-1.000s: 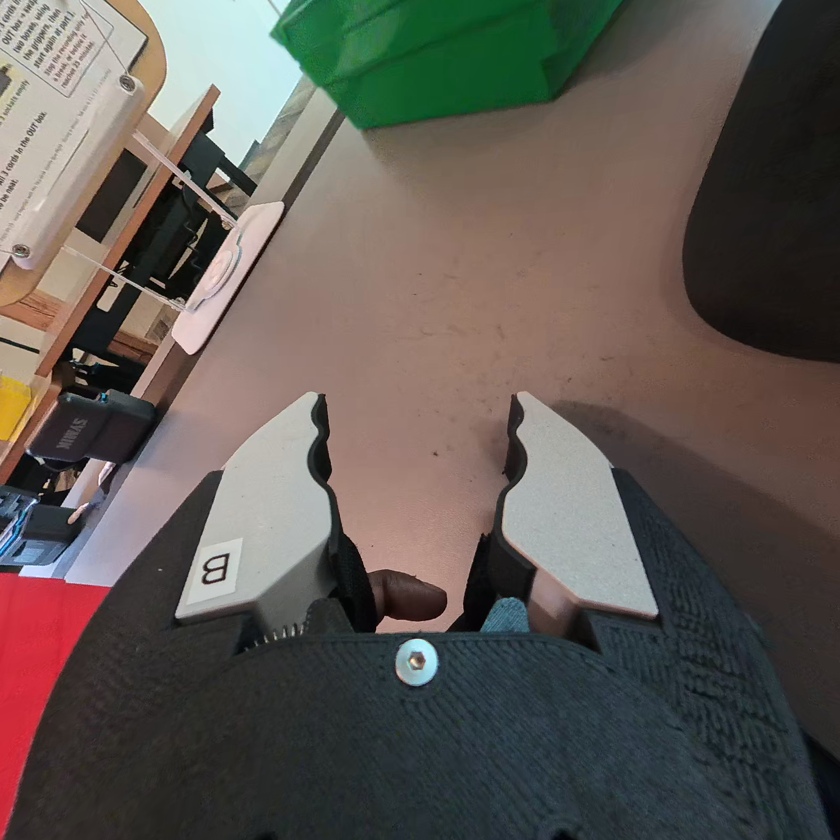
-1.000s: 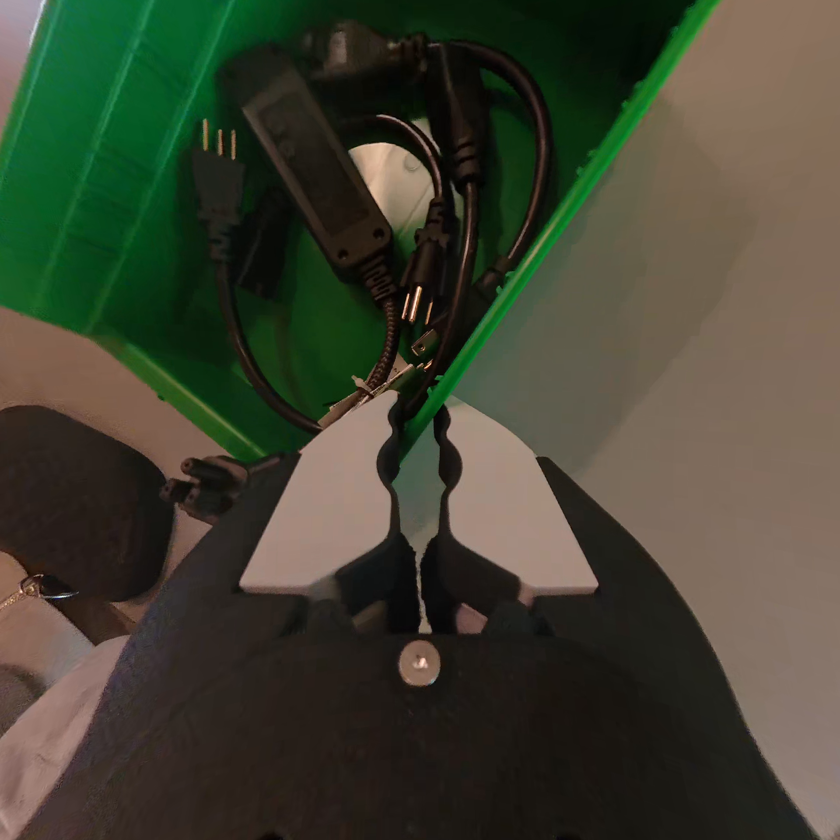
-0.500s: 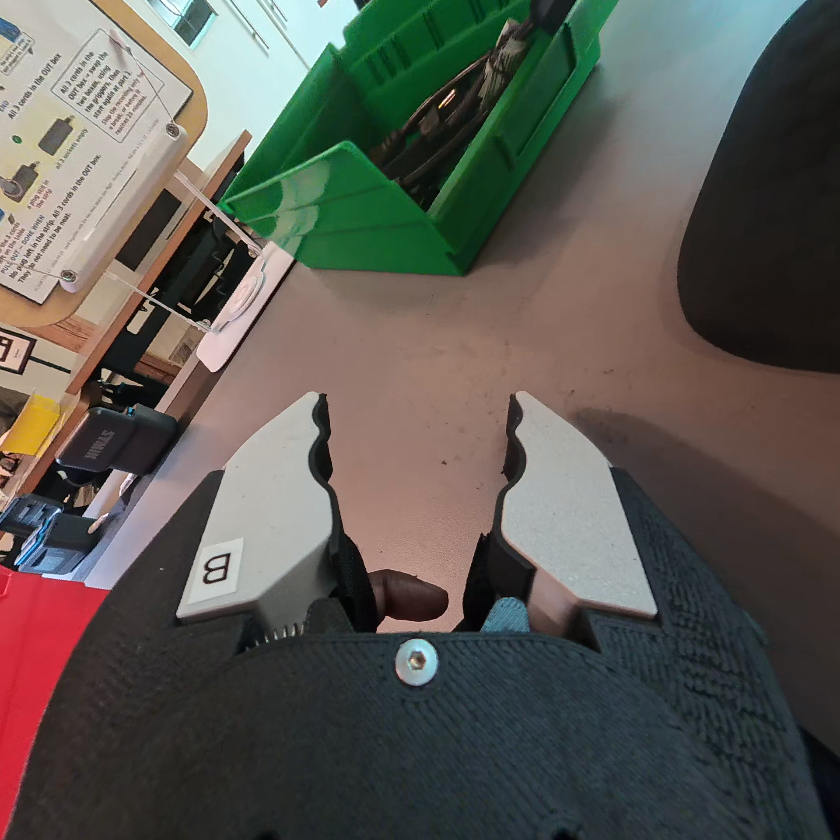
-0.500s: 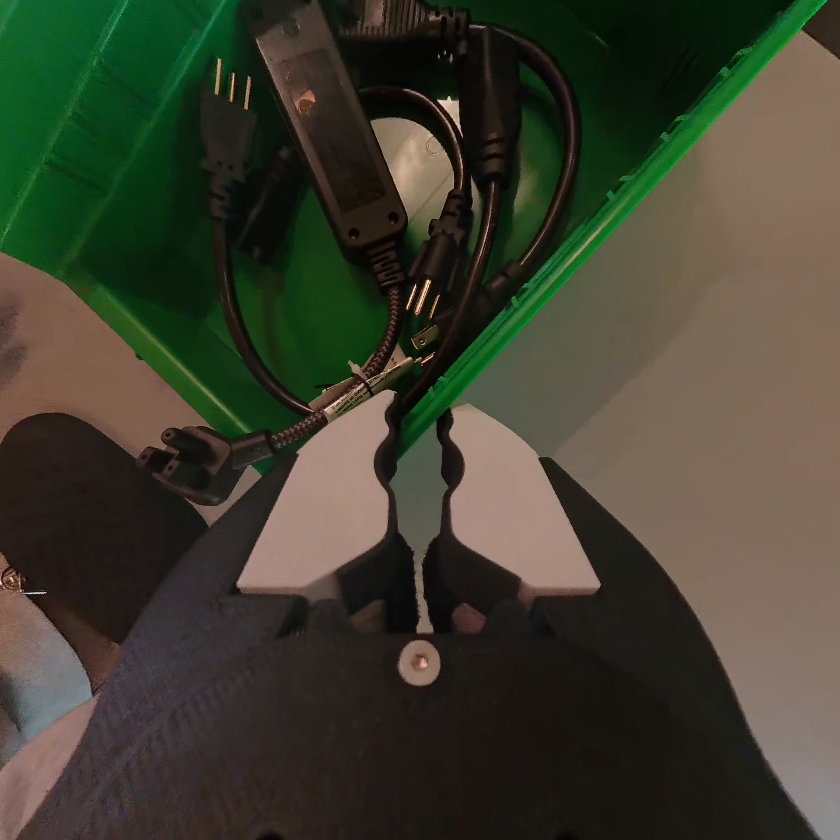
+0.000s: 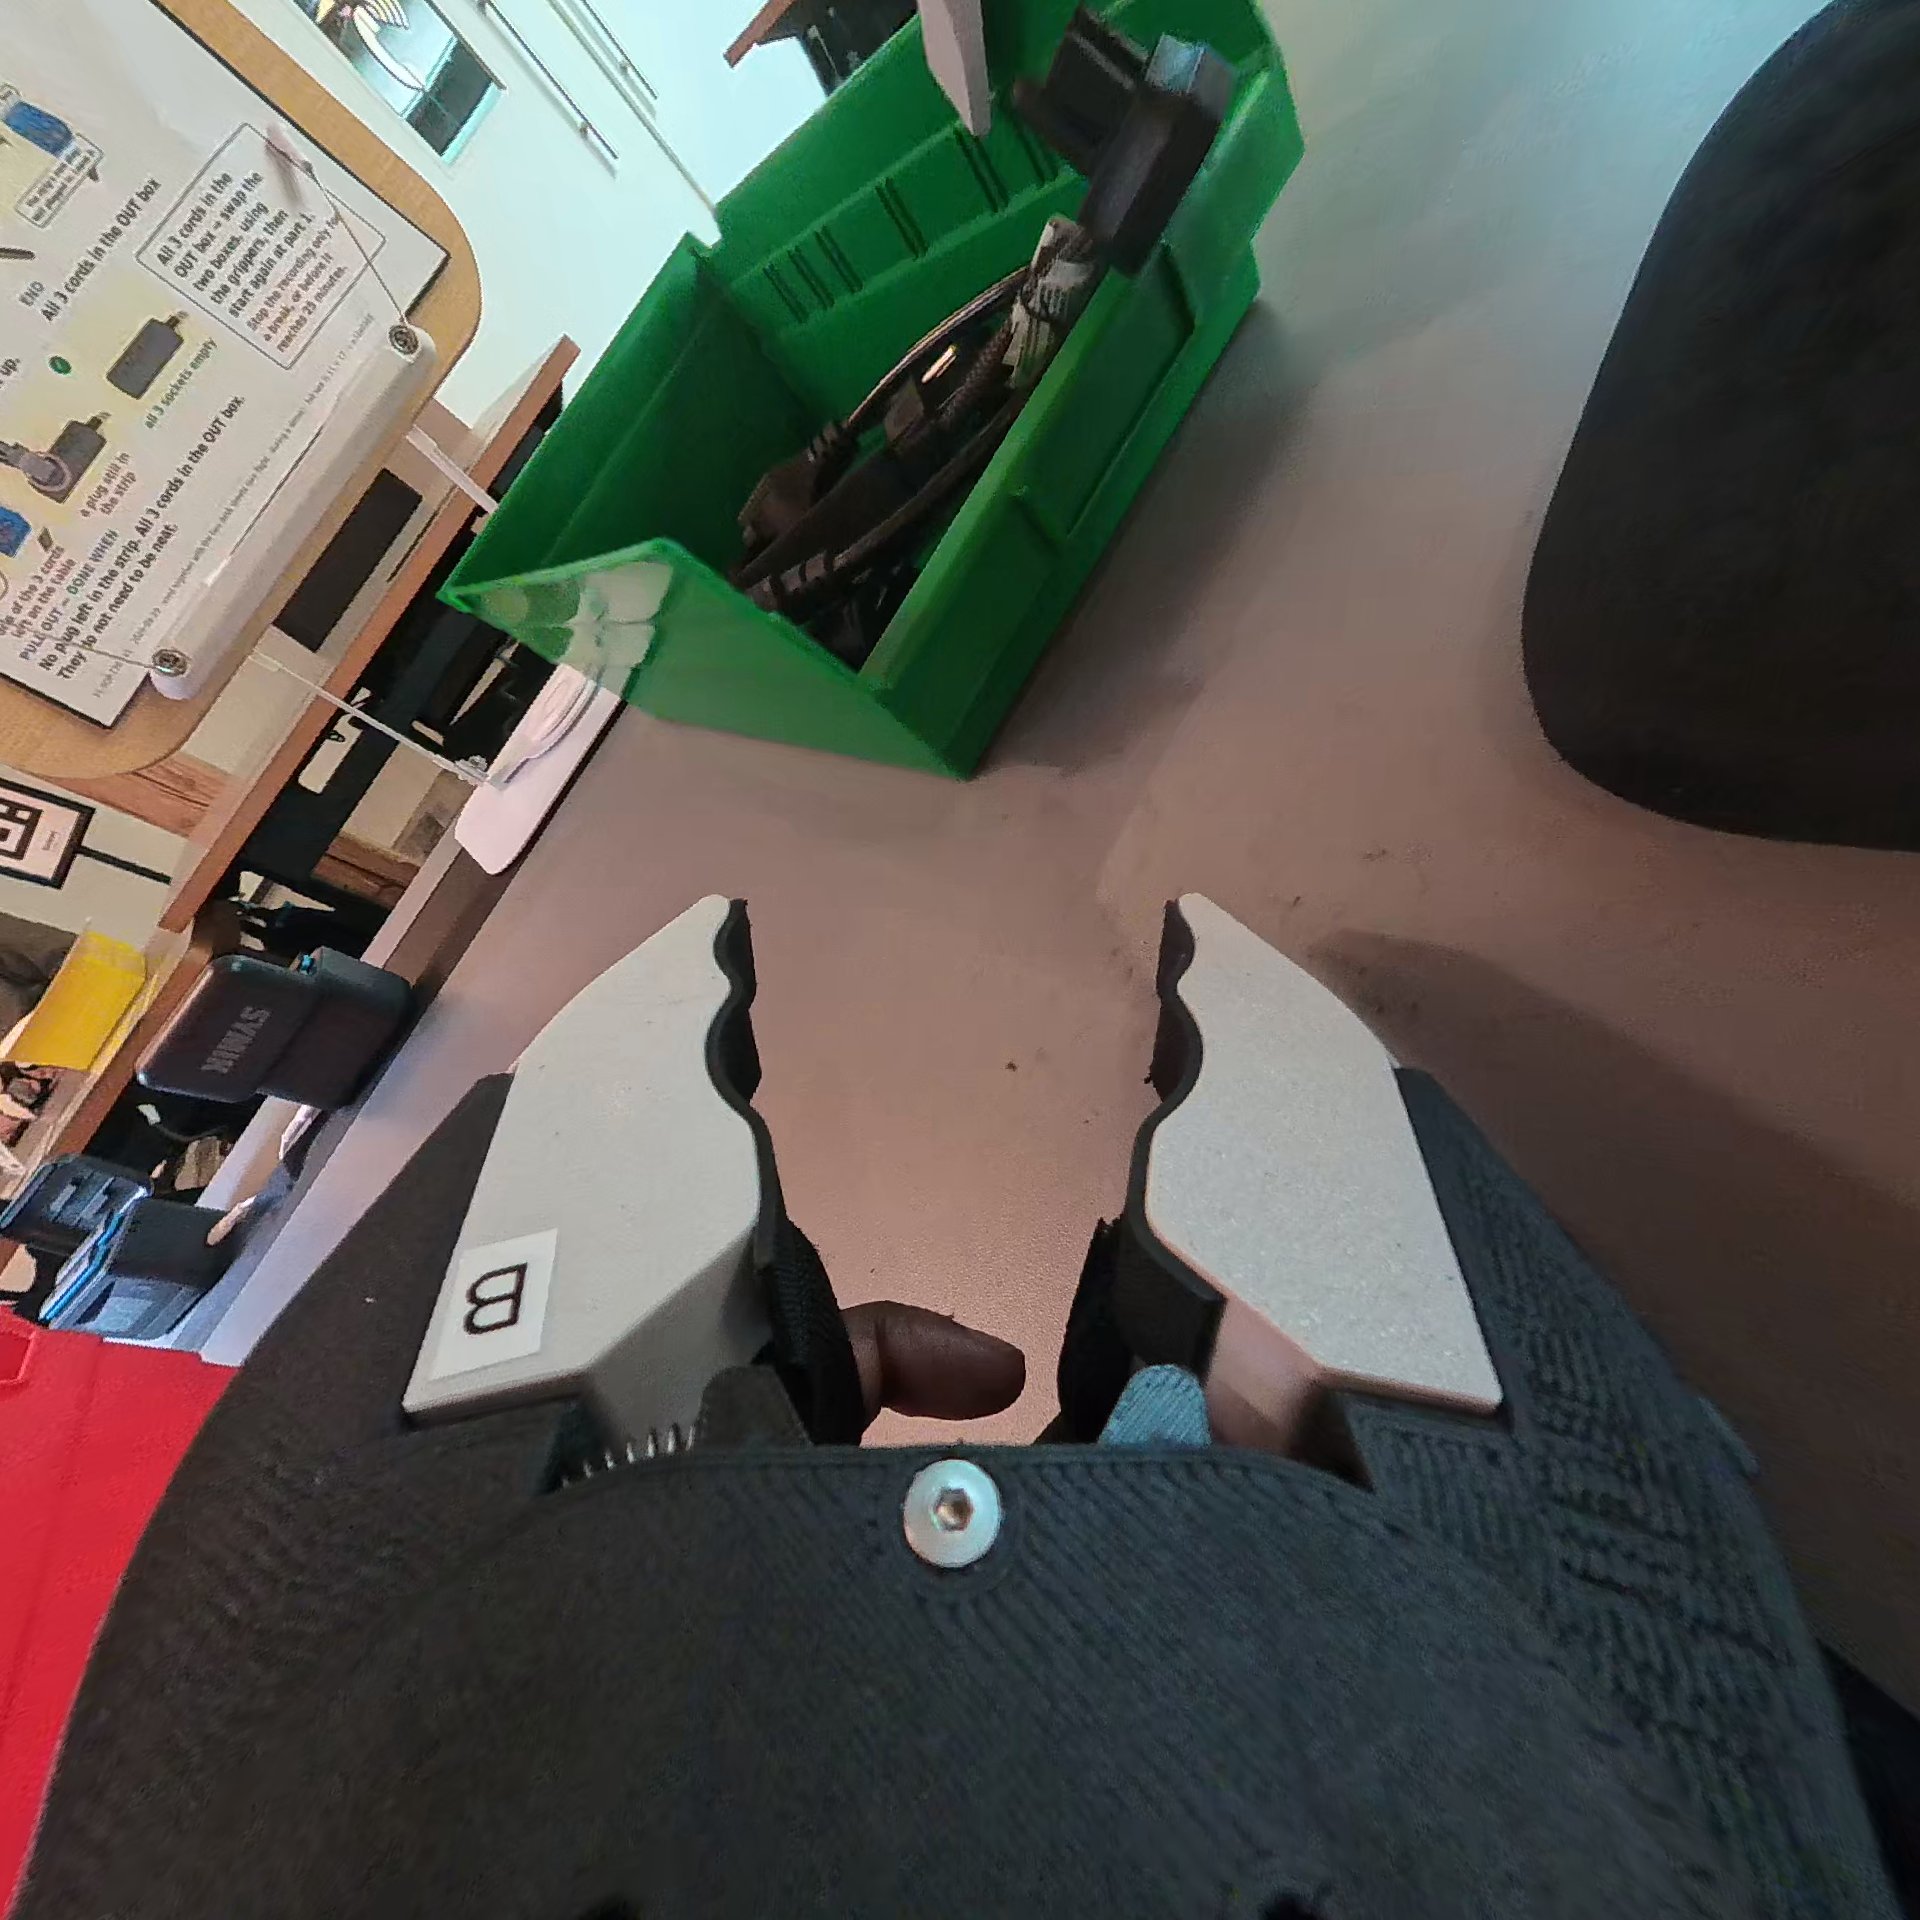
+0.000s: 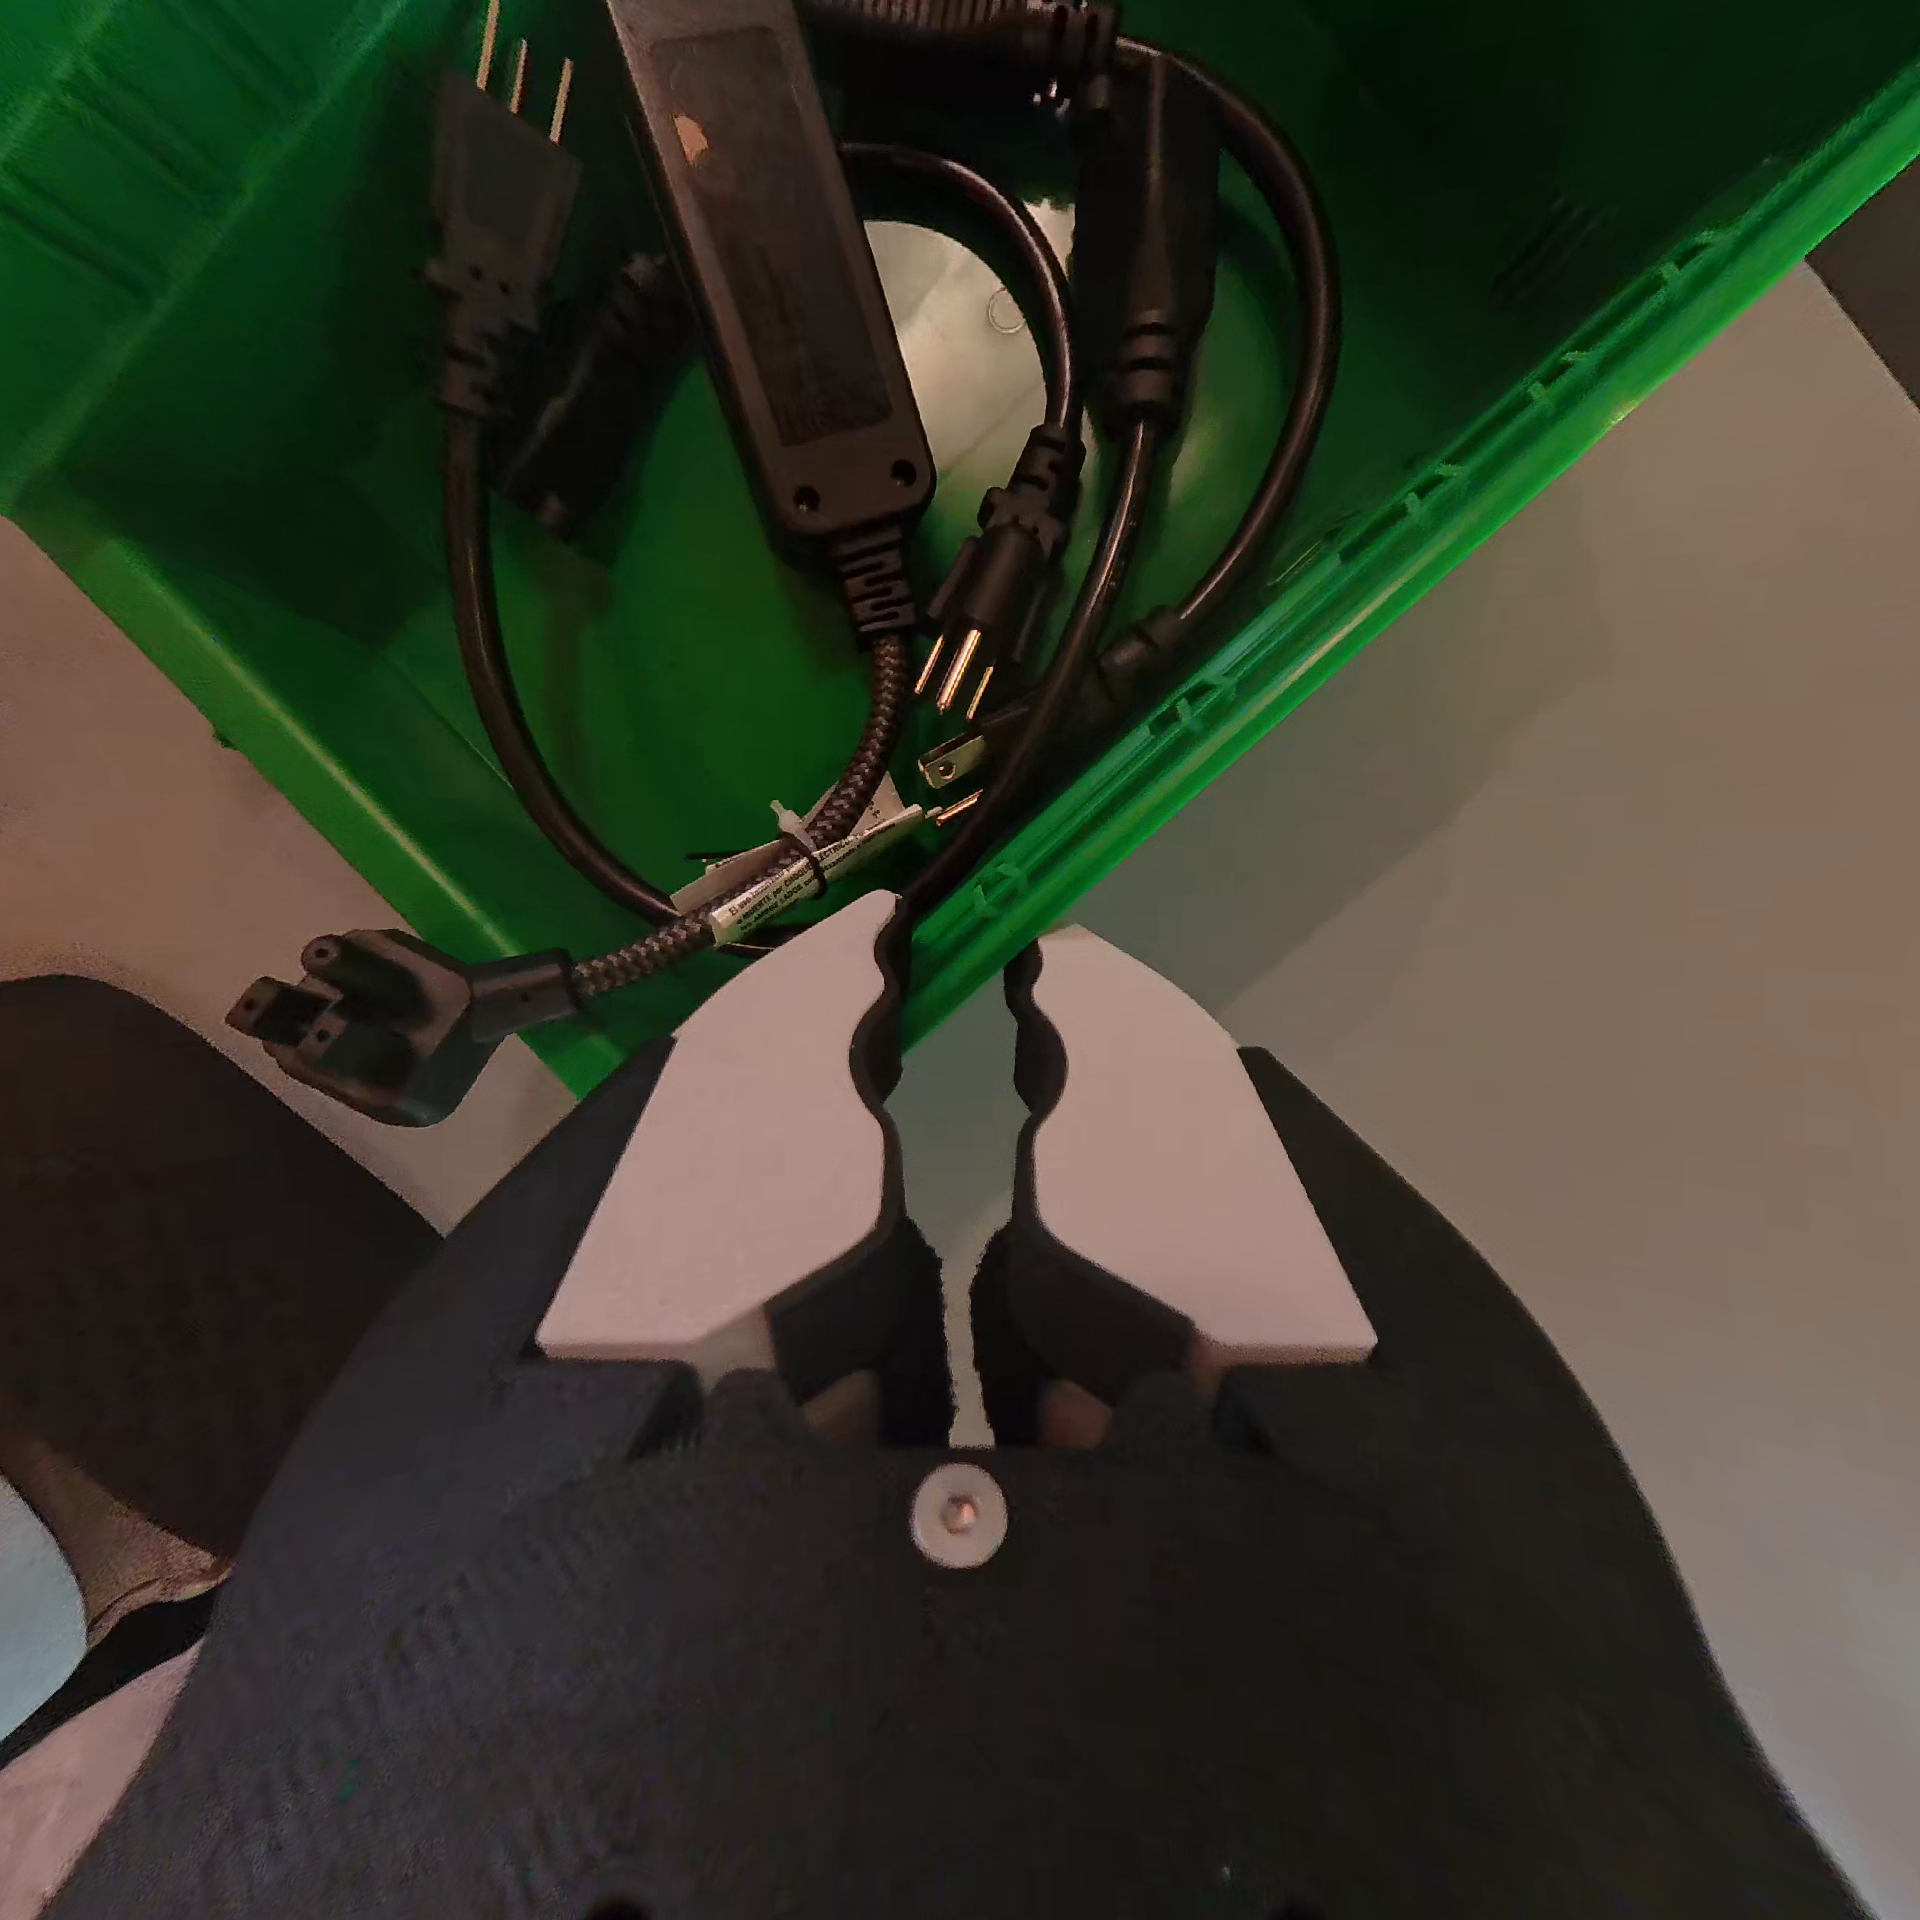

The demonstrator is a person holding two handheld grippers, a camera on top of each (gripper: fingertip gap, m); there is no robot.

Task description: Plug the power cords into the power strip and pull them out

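Left tongs (image 5: 951, 1023) spread wide above bare counter (image 5: 1299, 665), gripping nothing. Right tongs (image 6: 961, 1023) nearly together over the rim of the green bin (image 6: 1351, 665), a narrow gap between tips (whether they pinch the rim, cannot tell). Inside bin: black power strip (image 6: 774, 281), coiled cords (image 6: 1299, 312), loose plugs (image 6: 987, 592). Strip's own plug (image 6: 364, 1023) draped outside on counter.

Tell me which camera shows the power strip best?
The right wrist view: it looks straight down into the green bin, where the power strip lies among cords. The left wrist view sees the bin from afar; its contents are a dark tangle.
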